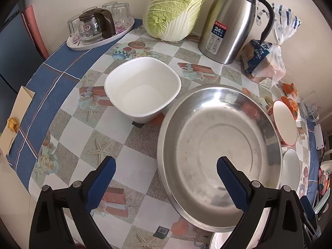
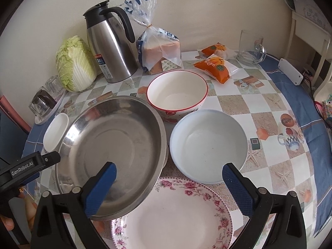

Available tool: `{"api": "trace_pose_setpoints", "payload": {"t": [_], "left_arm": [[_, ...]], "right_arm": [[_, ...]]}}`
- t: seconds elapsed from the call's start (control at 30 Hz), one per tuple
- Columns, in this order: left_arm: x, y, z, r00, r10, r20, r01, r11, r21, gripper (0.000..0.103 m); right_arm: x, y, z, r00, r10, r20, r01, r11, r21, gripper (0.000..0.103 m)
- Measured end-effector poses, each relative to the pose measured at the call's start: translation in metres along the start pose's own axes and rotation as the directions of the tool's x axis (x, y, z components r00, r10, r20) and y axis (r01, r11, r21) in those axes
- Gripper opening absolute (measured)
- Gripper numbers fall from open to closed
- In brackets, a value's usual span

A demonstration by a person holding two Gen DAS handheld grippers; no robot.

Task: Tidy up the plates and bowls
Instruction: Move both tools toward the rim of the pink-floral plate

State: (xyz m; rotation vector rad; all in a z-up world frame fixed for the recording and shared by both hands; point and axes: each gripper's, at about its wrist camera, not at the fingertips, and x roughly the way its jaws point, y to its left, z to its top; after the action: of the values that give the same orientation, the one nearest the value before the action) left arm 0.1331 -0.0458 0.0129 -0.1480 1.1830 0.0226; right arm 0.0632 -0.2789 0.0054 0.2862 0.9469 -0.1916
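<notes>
Left wrist view: the left gripper (image 1: 166,176) is wide open, straddling the near-left rim of the steel basin (image 1: 220,155); the right gripper (image 2: 169,176) is open too.

Home dining table (image 2: 259,112): cabbage (image 1: 174,10), thermos jug (image 2: 110,45), bagged bread (image 2: 159,51).

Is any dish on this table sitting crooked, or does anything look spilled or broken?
The steel basin sits tilted: its near rim overlaps the floral plate instead of lying flat on the table. Nothing looks spilled or broken. The blue bowl and the red-rimmed bowl stand upright and empty.
</notes>
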Motion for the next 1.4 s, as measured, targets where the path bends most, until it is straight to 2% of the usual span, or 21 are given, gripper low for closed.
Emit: {"api": "trace_pose_setpoints", "payload": {"t": [0.23,0.73,1.0,1.4], "left_arm": [[-0.012,-0.011,-0.014,1.000,0.007,0.016,-0.007,1.000,0.010,0.098],[-0.027,-0.024,-0.061,0.995,0.059,0.081,-0.061,0.998,0.024,0.098],[-0.030,-0.020,-0.082,0.997,0.023,0.074,-0.024,1.000,0.014,0.098],[-0.022,-0.042,-0.103,0.999,-0.036,0.014,0.034,0.992,0.126,0.098]], "right_arm": [[-0.006,-0.012,-0.013,1.000,-0.010,-0.020,0.011,1.000,0.013,0.103],[-0.006,-0.033,-0.060,0.987,-0.125,-0.099,0.127,0.992,0.015,0.103],[-0.008,-0.046,-0.077,0.981,-0.136,-0.138,0.142,0.989,0.040,0.103],[0.003,-0.070,-0.089,0.966,-0.125,-0.225,0.157,0.979,0.132,0.103]]}}
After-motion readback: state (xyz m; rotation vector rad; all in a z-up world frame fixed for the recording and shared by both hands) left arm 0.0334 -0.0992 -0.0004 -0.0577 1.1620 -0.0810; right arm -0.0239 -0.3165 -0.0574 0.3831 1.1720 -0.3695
